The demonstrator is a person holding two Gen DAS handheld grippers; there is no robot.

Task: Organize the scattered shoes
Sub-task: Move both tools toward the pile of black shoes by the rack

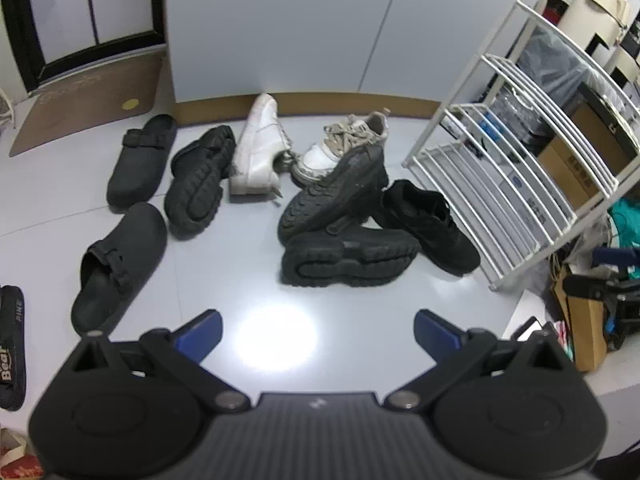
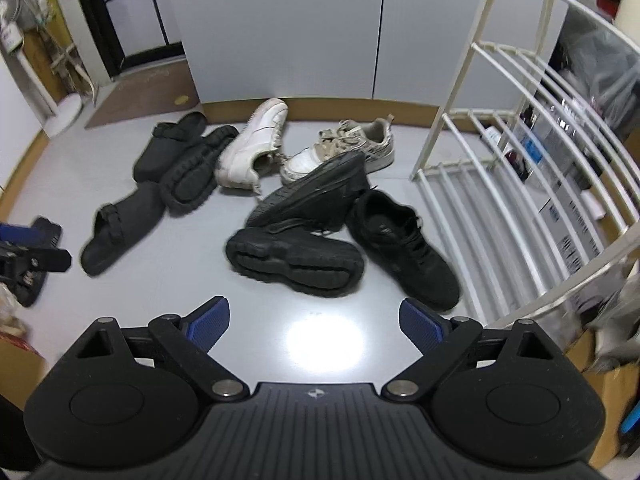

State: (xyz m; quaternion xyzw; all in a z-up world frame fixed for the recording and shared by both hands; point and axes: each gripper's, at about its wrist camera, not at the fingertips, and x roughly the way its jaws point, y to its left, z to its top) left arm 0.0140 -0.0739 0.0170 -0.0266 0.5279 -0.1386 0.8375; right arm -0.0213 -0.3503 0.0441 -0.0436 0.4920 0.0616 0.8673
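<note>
Two black clogs (image 1: 138, 160), four black sneakers (image 1: 348, 258), two white sneakers (image 1: 258, 148); left gripper (image 1: 318, 334) and right gripper (image 2: 316, 320) gape wide, empty.

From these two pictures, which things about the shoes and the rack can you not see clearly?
- Left wrist view: slipper at left edge, cut off.
- Right wrist view: far clog, partly hidden behind chunky black shoe.
- Both views: top of white rack, cut off by the frame.
- Boxes behind rack: labels too small.
</note>
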